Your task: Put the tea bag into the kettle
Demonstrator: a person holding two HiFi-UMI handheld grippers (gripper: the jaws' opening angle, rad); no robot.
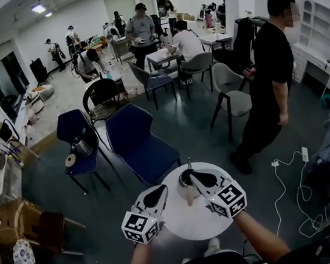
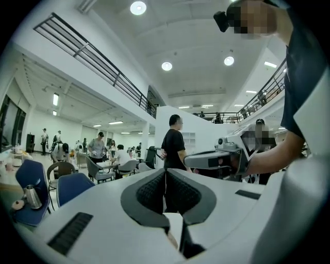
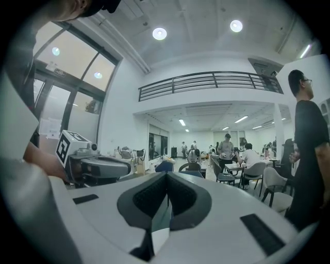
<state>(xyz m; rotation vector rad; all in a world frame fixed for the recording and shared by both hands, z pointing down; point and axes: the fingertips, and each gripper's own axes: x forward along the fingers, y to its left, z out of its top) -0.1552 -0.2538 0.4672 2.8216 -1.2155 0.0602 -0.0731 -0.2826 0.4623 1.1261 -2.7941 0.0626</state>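
Note:
A small dark metal kettle (image 1: 185,179) stands on the round white table (image 1: 191,224), with a beige piece (image 1: 190,196) reaching from it toward me. No tea bag is clear in any view. My left gripper (image 1: 163,188) (image 2: 165,171) is held above the table's left side, its jaws shut tip to tip. Just right of the kettle, my right gripper (image 1: 190,174) (image 3: 166,174) also has its jaws shut. Both point level into the room. A pale sliver lies deep between each pair of jaws; I cannot tell what it is.
Two blue chairs (image 1: 140,143) stand just beyond the table; the left one carries a steel jug (image 1: 82,147) and a tape roll (image 1: 70,160). A person in black (image 1: 268,82) stands at right. White cables (image 1: 282,186) trail on the floor. Other people and tables fill the back.

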